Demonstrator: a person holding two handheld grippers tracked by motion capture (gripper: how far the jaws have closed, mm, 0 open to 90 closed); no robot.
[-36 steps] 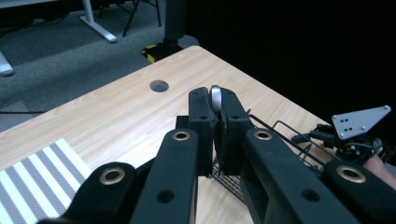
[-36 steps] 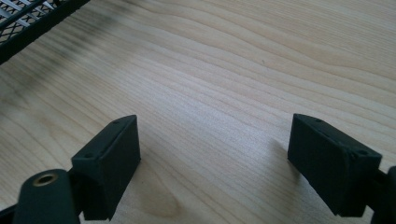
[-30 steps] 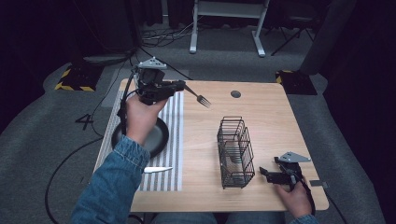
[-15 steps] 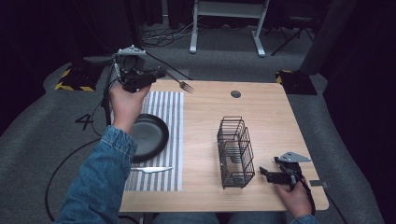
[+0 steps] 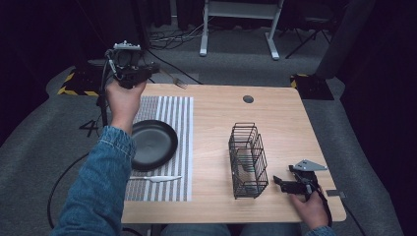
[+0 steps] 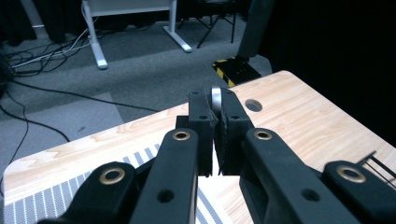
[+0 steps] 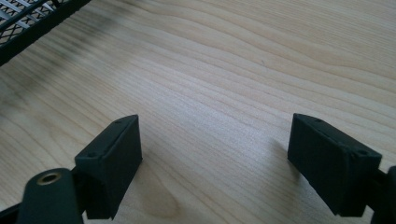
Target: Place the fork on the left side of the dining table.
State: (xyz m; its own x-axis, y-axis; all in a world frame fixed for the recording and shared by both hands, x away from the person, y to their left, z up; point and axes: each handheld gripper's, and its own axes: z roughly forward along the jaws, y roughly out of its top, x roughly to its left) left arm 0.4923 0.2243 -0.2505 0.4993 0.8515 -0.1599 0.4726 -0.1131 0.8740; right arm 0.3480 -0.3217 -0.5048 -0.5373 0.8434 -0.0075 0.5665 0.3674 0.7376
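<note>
Your left hand-held gripper [image 5: 147, 73] is raised above the far left corner of the desk [image 5: 275, 118], held in your left hand [image 5: 123, 98] with the denim sleeve [image 5: 98, 187] running back toward the near edge. Its jaws are pressed nearly together and clamp the handle of a fork [image 5: 173, 78]. In the high view the fork sticks out to the right of the jaws, tines over the far desk edge. In the left gripper view only a rounded metal end [image 6: 215, 97] shows above the two pads [image 6: 201, 116], which are drawn almost to contact on either side of it.

Your right hand-held gripper [image 5: 281, 183] lies low at the near right corner of the desk, in your right hand [image 5: 307, 209]. Its jaws stand wide apart and hold nothing. In the right gripper view bare wood [image 7: 224, 84] lies between the two pads [image 7: 112, 154]. Whether they touch the surface, you cannot tell.

A black wire basket [image 5: 247, 160] stands upright just left of the right hand-held gripper; its corner [image 7: 28, 18] enters the right gripper view at top left. A striped placemat [image 5: 167, 118] covers the left part of the desk. On it sit a black plate [image 5: 152, 143] and, nearer you, a white knife [image 5: 156, 179] lying flat, apart from the plate. A round cable hole [image 5: 248, 99] is in the far part of the desk.
</note>
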